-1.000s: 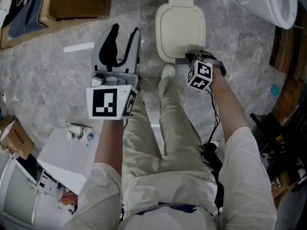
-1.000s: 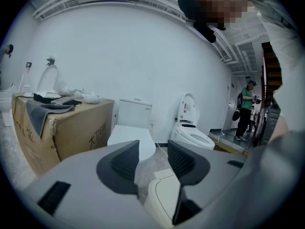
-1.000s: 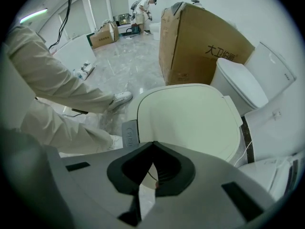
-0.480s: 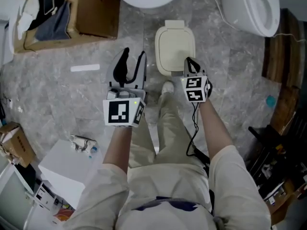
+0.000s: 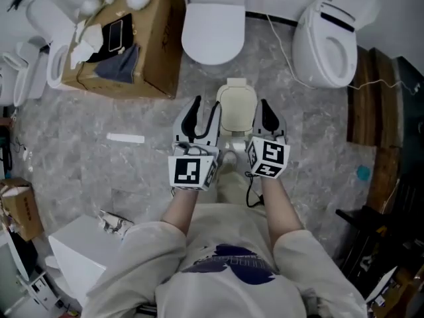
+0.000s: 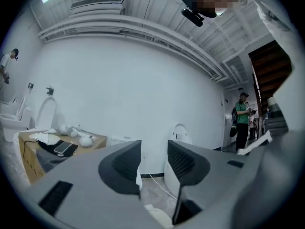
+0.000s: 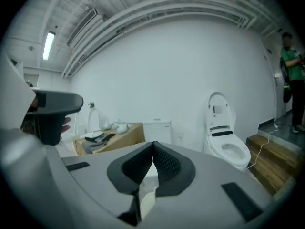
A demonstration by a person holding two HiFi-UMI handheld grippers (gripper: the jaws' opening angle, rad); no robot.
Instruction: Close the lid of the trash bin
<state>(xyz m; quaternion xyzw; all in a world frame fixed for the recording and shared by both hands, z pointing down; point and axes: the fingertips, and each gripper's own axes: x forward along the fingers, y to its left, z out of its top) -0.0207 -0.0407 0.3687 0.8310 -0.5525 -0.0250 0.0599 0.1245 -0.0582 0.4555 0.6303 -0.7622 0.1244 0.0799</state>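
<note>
When tallied from overhead, listed as follows.

- Trash bin (image 5: 236,111): one, cream, standing on the grey marbled floor (image 5: 132,177), between the two claws and just ahead of the person's legs.
- Lid (image 5: 236,103): one, lying flat down over the bin.
- Toilets: two plainly seen.
  - One (image 5: 213,28) beyond the bin, showing a white oval top.
  - One (image 5: 328,38) at the upper right, with its cover tipped up.
  - More white fixtures at the far left edge, kind not to be told.
- Cardboard boxes: two.
  - A large open one (image 5: 162,52) at the upper left, holding a dark cloth, a phone-like slab and white oddments.
  - A small one (image 5: 16,207) at the left edge.
- White box (image 5: 79,244): one, lower left.
- White strip (image 5: 126,138): one, flat on the floor, left of the bin.
- Wooden step (image 5: 364,91): one, right side.
- Claws: two, side by side in the air above the bin, both facing the far wall.
  - Left claw (image 5: 204,111): jaws a moderate gap apart, nothing between them, touching nothing.
  - Right claw (image 5: 265,110): jaws pressed together pad to pad, nothing caught between, touching nothing.
- Marker cubes: two, one (image 5: 192,171) on the left claw, one (image 5: 268,158) on the right.
- Bystander in a green top (image 6: 242,123): one, far off at the right in both gripper views.
</note>
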